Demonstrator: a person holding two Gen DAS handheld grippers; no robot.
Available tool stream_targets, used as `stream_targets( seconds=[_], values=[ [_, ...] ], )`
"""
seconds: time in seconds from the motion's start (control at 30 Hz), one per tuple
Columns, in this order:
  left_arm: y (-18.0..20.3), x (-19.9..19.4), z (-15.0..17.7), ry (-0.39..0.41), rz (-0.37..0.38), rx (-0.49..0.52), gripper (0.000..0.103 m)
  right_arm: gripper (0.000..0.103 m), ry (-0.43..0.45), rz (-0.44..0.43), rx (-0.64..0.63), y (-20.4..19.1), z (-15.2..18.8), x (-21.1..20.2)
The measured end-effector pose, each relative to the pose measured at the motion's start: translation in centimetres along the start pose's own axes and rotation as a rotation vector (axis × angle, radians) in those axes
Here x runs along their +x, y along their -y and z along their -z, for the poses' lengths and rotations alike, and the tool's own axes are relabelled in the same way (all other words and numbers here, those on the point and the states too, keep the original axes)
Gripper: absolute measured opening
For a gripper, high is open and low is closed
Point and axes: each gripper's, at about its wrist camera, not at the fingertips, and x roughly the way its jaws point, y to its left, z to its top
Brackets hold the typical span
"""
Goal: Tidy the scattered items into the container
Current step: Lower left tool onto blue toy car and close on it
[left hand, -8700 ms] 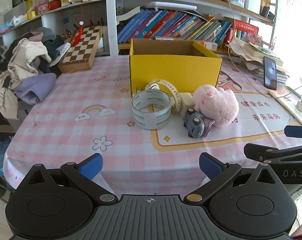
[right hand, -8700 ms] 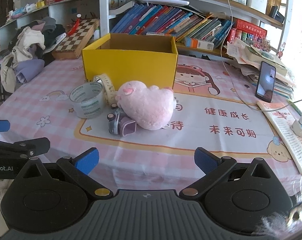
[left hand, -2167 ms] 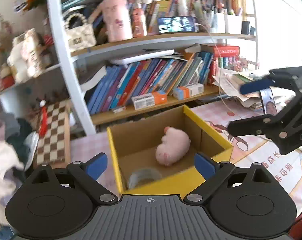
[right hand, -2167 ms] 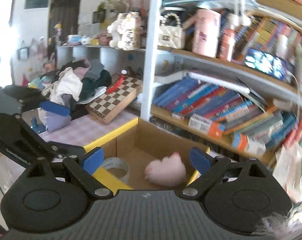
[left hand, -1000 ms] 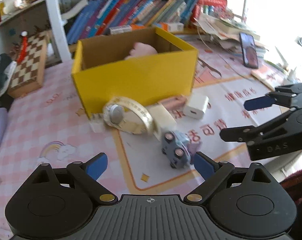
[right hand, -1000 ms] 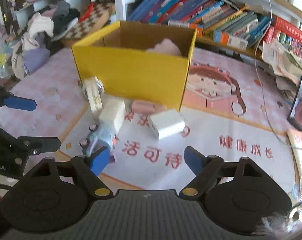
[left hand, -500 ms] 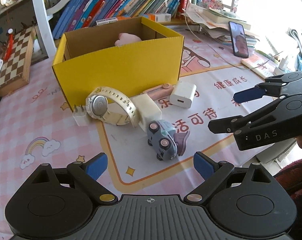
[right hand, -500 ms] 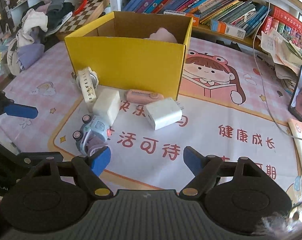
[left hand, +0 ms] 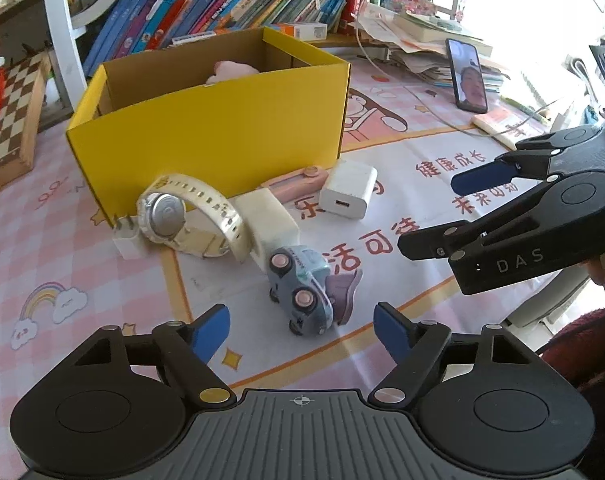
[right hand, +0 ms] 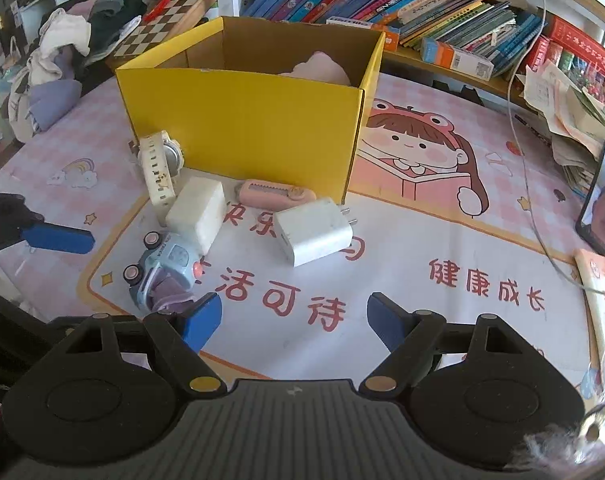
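Note:
A yellow cardboard box (left hand: pixel 222 132) (right hand: pixel 242 120) stands open on the table with a pink plush (left hand: pixel 230 69) (right hand: pixel 322 65) inside. In front of it lie a cream watch (left hand: pixel 194 210) (right hand: pixel 158 164), a white block (left hand: pixel 270 216) (right hand: pixel 196 212), a pink flat case (left hand: pixel 298 180) (right hand: pixel 274 192), a white charger (left hand: pixel 348 190) (right hand: pixel 314 230) and a blue toy car (left hand: pixel 302 286) (right hand: pixel 162 268). My left gripper (left hand: pixel 302 330) is open just short of the car. My right gripper (right hand: pixel 294 318) (left hand: pixel 502 216) is open, with the car by its left finger.
A small white plug (left hand: pixel 128 240) sits left of the watch. A phone (left hand: pixel 468 76) (right hand: pixel 604 200) leans on papers at the right, with a cable beside it. A chessboard (right hand: pixel 162 28), clothes (right hand: pixel 62 56) and bookshelves (left hand: pixel 222 0) stand behind the box.
The plush and tape roll went from the table into the box. Over the last second both grippers came lower and nearer to the toy car; both stay open.

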Motion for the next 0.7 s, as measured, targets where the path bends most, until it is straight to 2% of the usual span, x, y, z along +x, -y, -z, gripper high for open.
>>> stream_targets(
  seconds=[0.3, 0.5, 0.57, 0.7],
  values=[
    [0.4, 2.2, -0.6, -0.039, 0.005, 0.011, 0.069, 0.08, -0.011, -0.011, -0.028, 0.9, -0.8, 0.9],
    [0.3, 2.6, -0.6, -0.05, -0.006, 0.01, 0.052, 0.08, -0.019, -0.026, -0.043, 1.1, -1.1, 1.4],
    [0.2, 2.5, -0.6, -0.049, -0.003, 0.009, 0.041, 0.08, -0.021, -0.031, -0.047, 1.0, -1.2, 1.5],
    [0.0, 2.4, -0.6, -0.047, -0.003, 0.006, 0.039, 0.08, -0.023, -0.039, -0.053, 1.0, -1.5, 1.7]
  ],
)
